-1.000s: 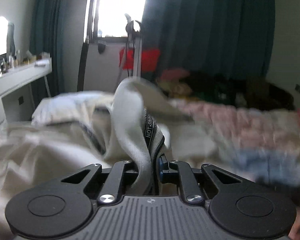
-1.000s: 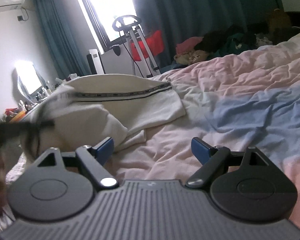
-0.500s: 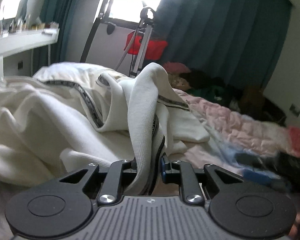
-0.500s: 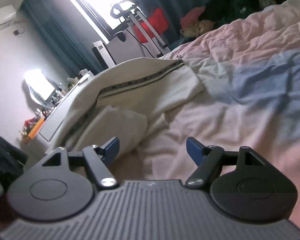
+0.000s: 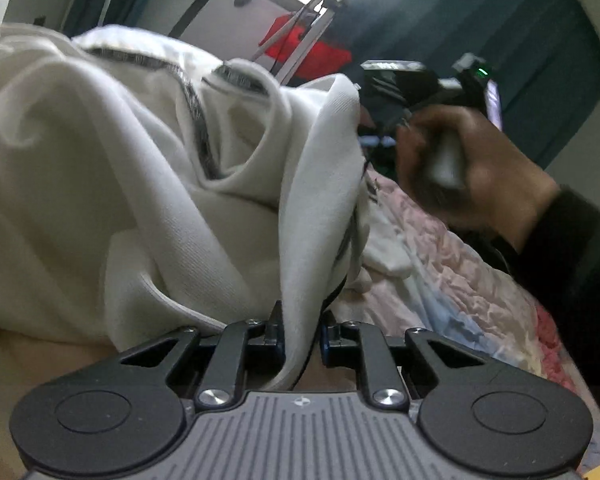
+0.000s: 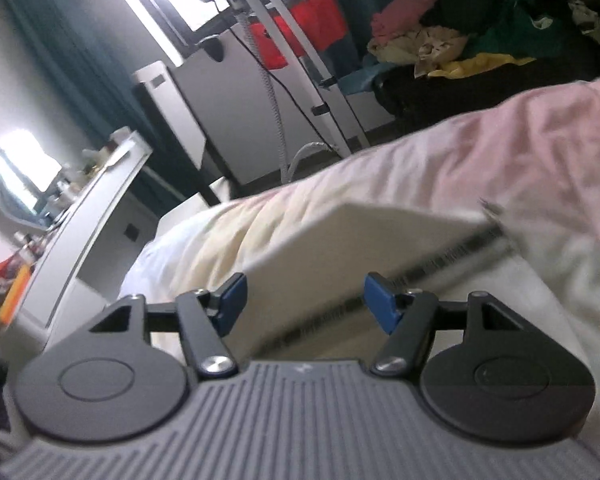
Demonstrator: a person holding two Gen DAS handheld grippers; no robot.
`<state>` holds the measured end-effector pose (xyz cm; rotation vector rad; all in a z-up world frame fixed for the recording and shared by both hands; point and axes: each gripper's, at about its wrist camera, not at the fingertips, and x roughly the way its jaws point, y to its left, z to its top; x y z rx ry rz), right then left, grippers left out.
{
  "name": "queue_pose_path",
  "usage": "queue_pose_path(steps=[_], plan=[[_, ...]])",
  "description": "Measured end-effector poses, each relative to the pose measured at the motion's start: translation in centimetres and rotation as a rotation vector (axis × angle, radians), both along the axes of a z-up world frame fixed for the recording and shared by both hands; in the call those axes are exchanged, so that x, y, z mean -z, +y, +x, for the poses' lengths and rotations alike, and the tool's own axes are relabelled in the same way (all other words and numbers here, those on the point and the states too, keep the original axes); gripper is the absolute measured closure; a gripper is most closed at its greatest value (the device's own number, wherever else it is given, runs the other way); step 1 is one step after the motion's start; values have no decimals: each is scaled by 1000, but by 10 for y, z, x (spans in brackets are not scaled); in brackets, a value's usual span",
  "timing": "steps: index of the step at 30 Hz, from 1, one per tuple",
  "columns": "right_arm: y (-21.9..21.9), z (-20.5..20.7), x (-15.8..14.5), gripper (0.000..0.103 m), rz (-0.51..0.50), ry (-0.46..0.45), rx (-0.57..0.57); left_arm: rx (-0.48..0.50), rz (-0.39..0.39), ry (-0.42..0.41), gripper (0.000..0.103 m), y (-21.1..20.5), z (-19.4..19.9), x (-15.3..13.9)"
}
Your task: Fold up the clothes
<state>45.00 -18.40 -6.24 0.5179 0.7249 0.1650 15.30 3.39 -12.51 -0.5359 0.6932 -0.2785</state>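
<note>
1 garment (image 5: pixel 148 184), 2 grippers (image 5: pixel 302 338) (image 6: pixel 303 300)

The left gripper (image 5: pixel 302 340) is clamped on a fold of the white garment (image 5: pixel 140 184), which rises straight up from between its fingers and heaps off to the left. To the right and farther ahead, a hand (image 5: pixel 472 176) in a dark sleeve (image 5: pixel 568 248) grips a handle above the pink quilt (image 5: pixel 452 272).

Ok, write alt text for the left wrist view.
The left gripper is shut on a ribbed edge of a white garment heaped on a pink and blue quilt. At right, a blurred hand in a dark sleeve holds the other gripper.
</note>
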Motion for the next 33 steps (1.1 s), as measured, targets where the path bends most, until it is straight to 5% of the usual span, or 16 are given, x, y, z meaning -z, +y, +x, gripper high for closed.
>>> queue_pose_path(steps=[10, 15, 16, 17, 19, 22, 25, 30, 33], plan=[[-10, 44, 28, 34, 191, 60, 207, 43, 8, -35, 87, 2, 8, 10], [14, 56, 35, 37, -19, 182, 79, 41, -3, -32, 86, 8, 6, 13], [13, 54, 37, 59, -41, 190, 87, 40, -5, -31, 86, 9, 6, 14], [11, 51, 37, 97, -41, 183, 94, 40, -8, -31, 86, 10, 5, 14], [6, 40, 30, 96, -59, 163, 119, 39, -12, -29, 86, 13, 5, 15], [-10, 14, -4, 96, -34, 75, 166, 34, 60, -72, 85, 10, -2, 11], [-35, -26, -55, 96, -20, -56, 208, 42, 44, -91, 83, 9, -8, 6], [-80, -136, -128, 96, -218, -364, 286, 22, -45, -95, 78, 25, -8, -1], [-127, -212, -128, 96, -248, -453, 379, 22, -68, -92, 79, 32, -9, -7]])
